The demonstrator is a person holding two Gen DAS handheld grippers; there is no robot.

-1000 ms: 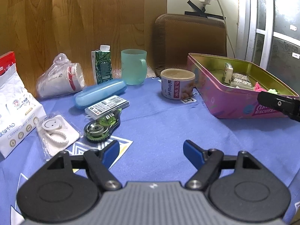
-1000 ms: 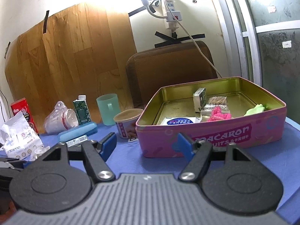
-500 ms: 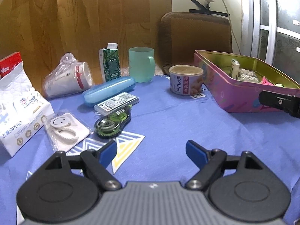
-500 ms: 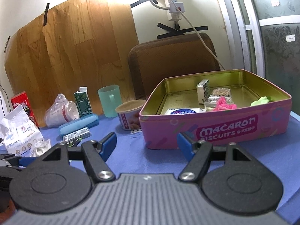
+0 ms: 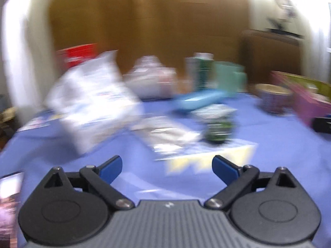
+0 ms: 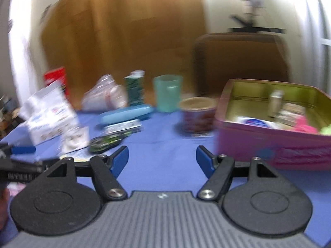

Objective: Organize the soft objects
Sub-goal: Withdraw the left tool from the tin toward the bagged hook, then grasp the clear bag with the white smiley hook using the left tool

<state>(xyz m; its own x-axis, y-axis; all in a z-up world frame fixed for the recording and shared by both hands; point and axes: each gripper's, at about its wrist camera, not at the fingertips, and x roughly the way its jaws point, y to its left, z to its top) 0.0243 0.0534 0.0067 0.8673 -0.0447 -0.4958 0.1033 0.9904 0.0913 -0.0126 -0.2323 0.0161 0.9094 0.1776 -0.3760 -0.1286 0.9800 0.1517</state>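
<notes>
Blue cloth (image 5: 269,155) is seen covering the table in both views, with a wooden panel (image 6: 124,41) and a brown chair back (image 6: 240,57) behind it. Both pictures are smeared by motion blur, so that no label can be read and most outlines are doubled.

In the left wrist view, a white pouch (image 5: 91,103) is made out left of centre, with a red box (image 5: 76,54) half hidden behind it. A clear packet (image 5: 165,134) beside the pouch is too blurred for its contents to be told. A green and black round item (image 5: 219,130), a light blue case (image 5: 198,101), a dark green carton (image 5: 203,72) and a teal cup (image 5: 229,76) are recognised only by colour and shape. The pink tin (image 5: 306,105) is cut off at the right edge, and a dark part at that edge cannot be identified with certainty.

In the right wrist view the pink tin (image 6: 275,144) is shown open, also cut at the right edge. Soft things are seen lying inside it: a pink fluffy piece (image 6: 304,124) and a yellow-green piece (image 6: 325,129), the latter mostly cropped. A round can (image 6: 196,113) is placed just beside the tin.

The left gripper (image 5: 167,166) is held over the cloth with its jaws wide apart, having just been opening; nothing is between them and nothing is touched. The right gripper (image 6: 162,160) is held with its jaws apart and empty, only cloth being seen in the gap.
</notes>
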